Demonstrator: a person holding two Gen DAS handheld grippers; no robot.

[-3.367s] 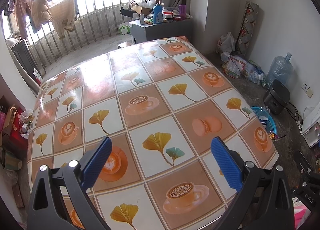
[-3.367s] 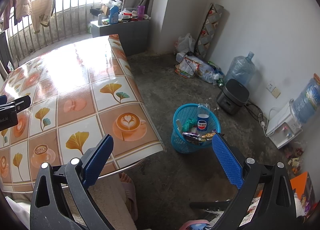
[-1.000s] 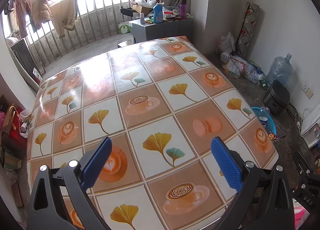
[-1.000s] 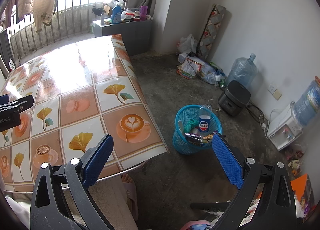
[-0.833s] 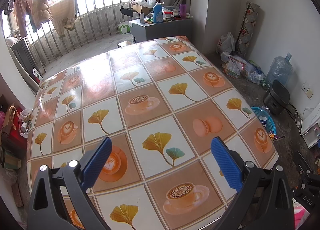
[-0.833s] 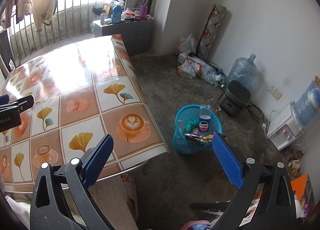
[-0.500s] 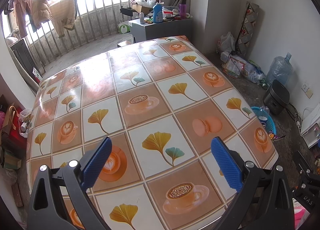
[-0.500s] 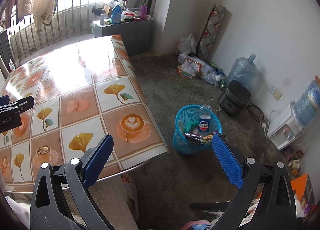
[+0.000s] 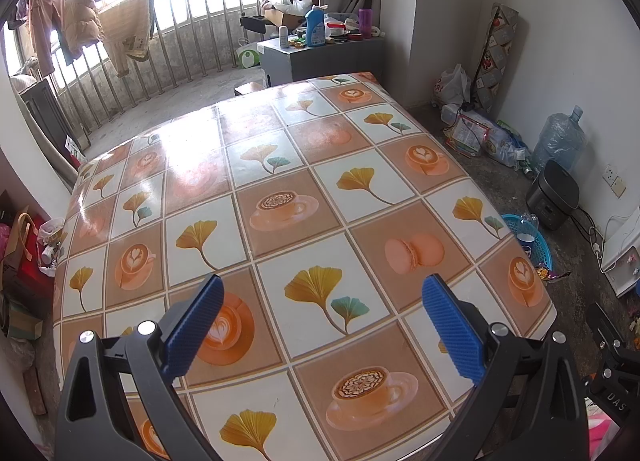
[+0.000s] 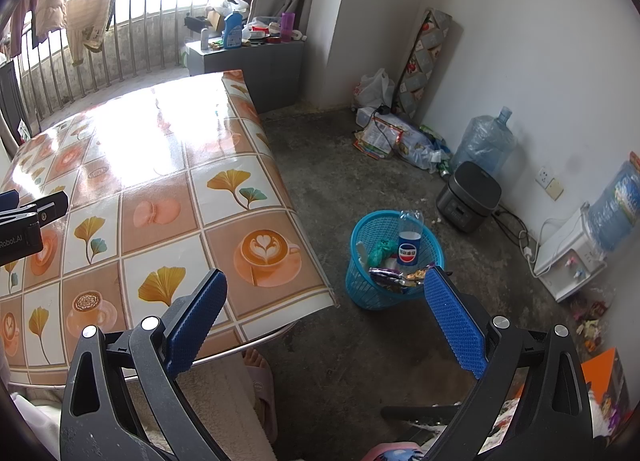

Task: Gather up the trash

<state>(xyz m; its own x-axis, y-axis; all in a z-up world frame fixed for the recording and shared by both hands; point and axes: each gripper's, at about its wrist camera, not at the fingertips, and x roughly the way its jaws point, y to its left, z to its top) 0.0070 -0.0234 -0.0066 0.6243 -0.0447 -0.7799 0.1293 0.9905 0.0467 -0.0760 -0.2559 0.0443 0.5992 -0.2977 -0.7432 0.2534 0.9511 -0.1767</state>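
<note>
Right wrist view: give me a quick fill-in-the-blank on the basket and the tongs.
1. The blue basket stands on the ____.
2. The soda bottle stands inside the ____.
3. The right tongs are ____ and hold nothing.
4. The left tongs hang over the ____.

Missing: floor; basket; open; table

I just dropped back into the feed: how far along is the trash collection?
Done: the blue basket on the floor already holds a cola bottle and wrappers, and the table shows no litter. In hand: nothing; the left gripper and right gripper are open and empty. Left: nothing on the table.
</note>
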